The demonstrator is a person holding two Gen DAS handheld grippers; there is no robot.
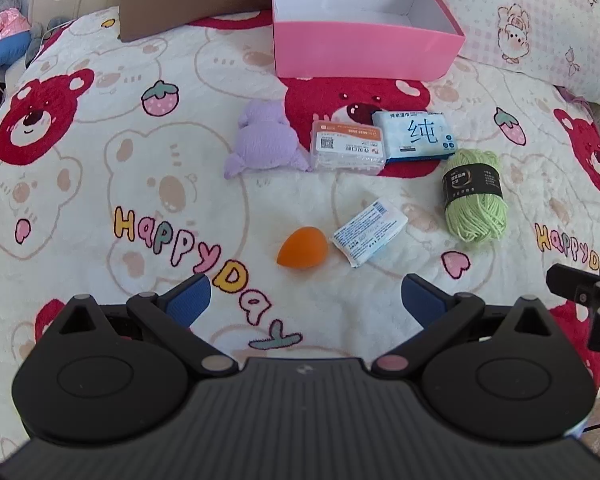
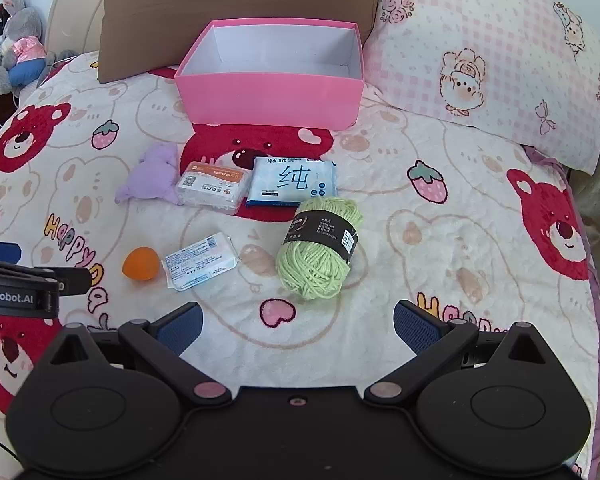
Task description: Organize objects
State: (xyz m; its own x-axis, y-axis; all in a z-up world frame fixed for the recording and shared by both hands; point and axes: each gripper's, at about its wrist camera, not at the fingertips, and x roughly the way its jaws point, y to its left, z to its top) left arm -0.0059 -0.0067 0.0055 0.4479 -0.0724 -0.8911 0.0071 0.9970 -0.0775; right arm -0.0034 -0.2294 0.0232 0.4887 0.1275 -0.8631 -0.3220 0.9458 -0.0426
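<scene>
An empty pink box (image 1: 364, 52) (image 2: 272, 98) stands at the far side of the bed. In front of it lie a purple plush toy (image 1: 262, 138) (image 2: 152, 178), a clear plastic case (image 1: 348, 148) (image 2: 212, 188) and a blue wet-wipes pack (image 1: 414, 134) (image 2: 292, 182). Nearer lie a green yarn ball (image 1: 474, 196) (image 2: 320, 248), a small white packet (image 1: 370, 230) (image 2: 200, 260) and an orange sponge egg (image 1: 302, 247) (image 2: 141, 263). My left gripper (image 1: 306, 300) is open just short of the orange egg. My right gripper (image 2: 298, 328) is open just short of the yarn. Neither holds anything.
A bear-print blanket (image 1: 100, 184) (image 2: 460, 240) covers the bed. A brown cushion (image 2: 220, 4) and a pink checked pillow (image 2: 492, 64) lie behind the box. Stuffed toys (image 2: 16, 44) sit at the far left. The other gripper shows at each view's edge.
</scene>
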